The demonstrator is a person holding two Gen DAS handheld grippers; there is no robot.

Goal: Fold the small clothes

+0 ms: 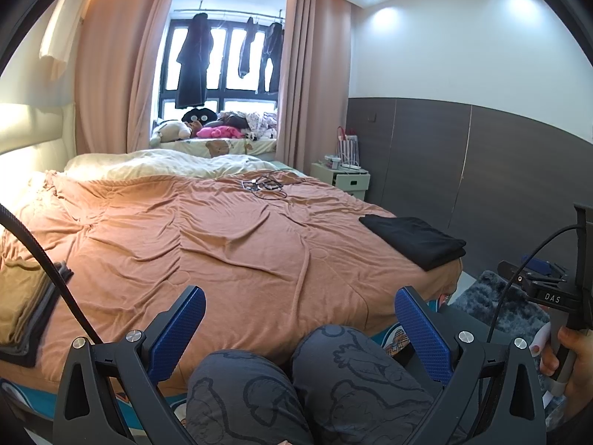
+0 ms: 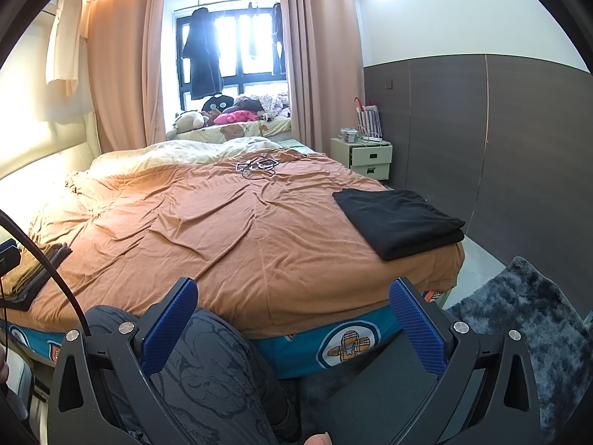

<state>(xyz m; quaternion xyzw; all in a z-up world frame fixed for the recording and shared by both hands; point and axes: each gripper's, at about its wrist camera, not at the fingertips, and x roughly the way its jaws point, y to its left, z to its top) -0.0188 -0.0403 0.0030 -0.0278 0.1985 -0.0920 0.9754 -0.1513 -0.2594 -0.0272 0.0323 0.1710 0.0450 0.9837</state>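
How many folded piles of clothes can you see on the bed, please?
2. A black pile lies at the bed's right edge, near the dark wall. A tan and grey pile lies at the left edge. Both are partly cut off in some views, so more may be hidden.

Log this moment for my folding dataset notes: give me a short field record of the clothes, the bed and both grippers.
surface: bed with orange-brown cover, wrinkled
folded black garment: near the bed's right edge
folded stack: tan and grey pieces at the bed's left edge
loose items: cables at the far end
left gripper: open, empty, above the person's knees
right gripper: open, empty, at the near bed edge
floor: dark shaggy rug
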